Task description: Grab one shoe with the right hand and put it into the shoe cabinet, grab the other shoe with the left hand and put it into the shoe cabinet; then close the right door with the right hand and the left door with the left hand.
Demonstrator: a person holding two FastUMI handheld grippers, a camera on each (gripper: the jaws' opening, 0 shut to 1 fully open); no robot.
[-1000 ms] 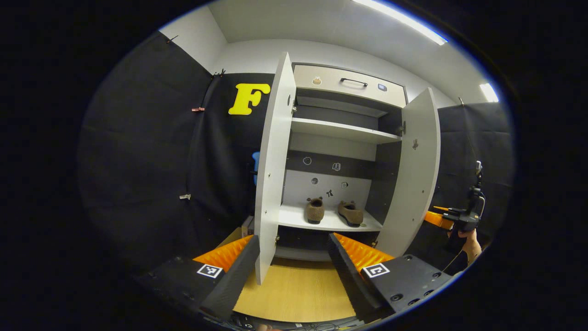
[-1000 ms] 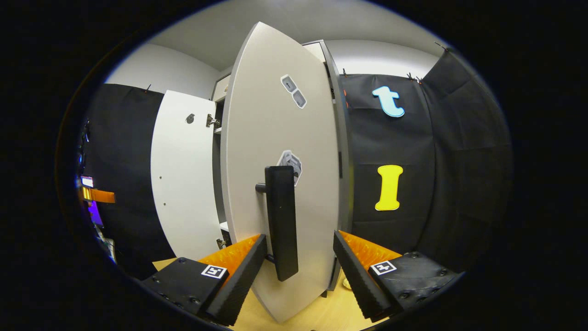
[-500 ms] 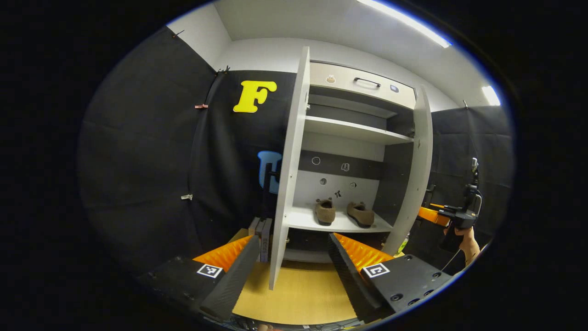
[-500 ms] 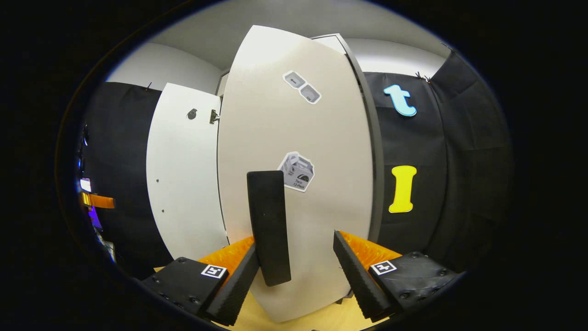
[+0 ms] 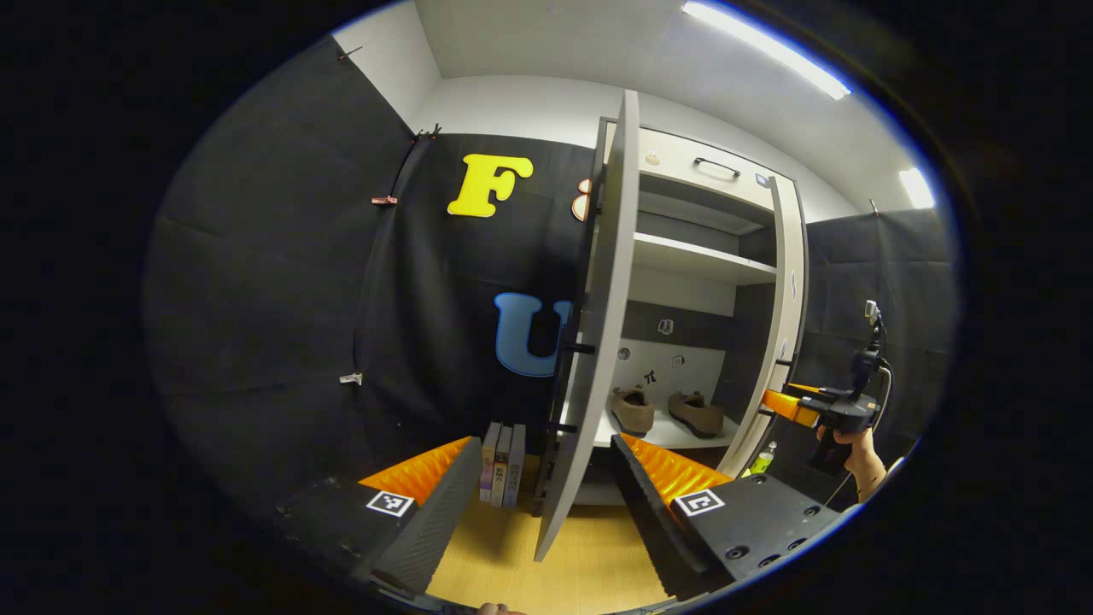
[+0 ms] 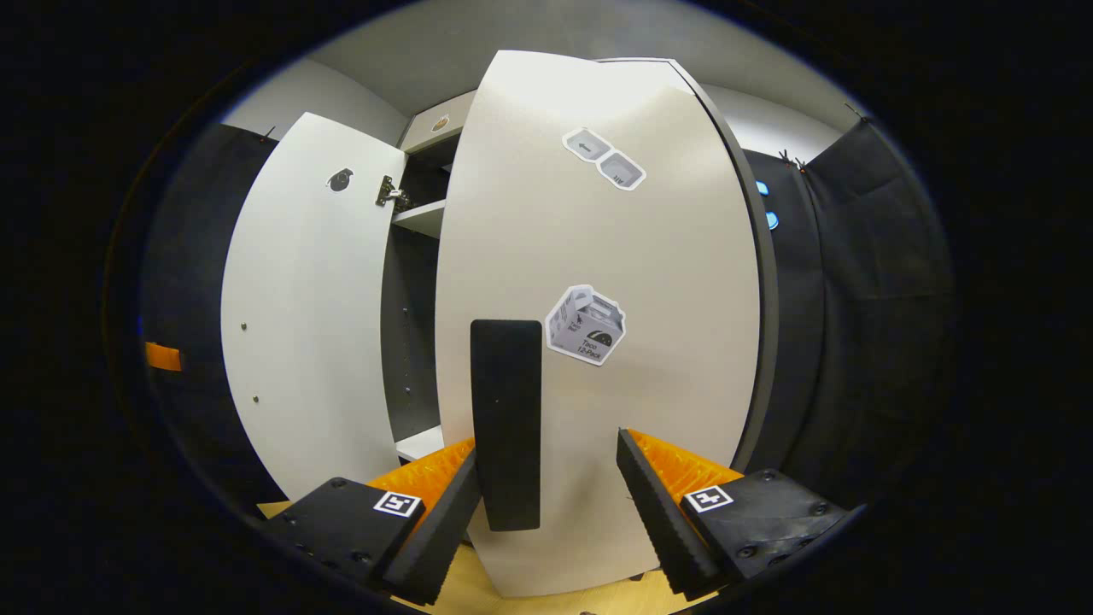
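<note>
The shoe cabinet (image 5: pixel 700 256) is tall and pale, with dark inner side walls, a drawer with a dark handle across its top, and an upper shelf (image 5: pixel 700 260). Two brown, soft-looking shoes sit side by side on the lower shelf (image 5: pixel 675 437), toes turned away: the left shoe (image 5: pixel 634 410) and the right shoe (image 5: pixel 696 412), near each other but apart. In the left gripper view the left door (image 5: pixel 598 342) stands out edge-on, its dark bar handle on the outer face, and the left tool (image 5: pixel 542 495) is wide open and holds nothing, the door's lower edge lying between its fingers without clear contact. The right door (image 5: pixel 781 342) is swung partly inward. In the right gripper view that door's outer face (image 6: pixel 598 325) is pale, with stickers and a black upright handle (image 6: pixel 506 423); the right tool (image 6: pixel 546 500) is spread open around the handle's lower end, gripping nothing. Farther off in the left gripper view a hand (image 5: pixel 854 448) holds that tool. The floor (image 5: pixel 581 564) is light wood, with a few books (image 5: pixel 504 461) standing against the black cloth wall; white ceiling strip lights (image 5: pixel 764 47) glow overhead.
</note>
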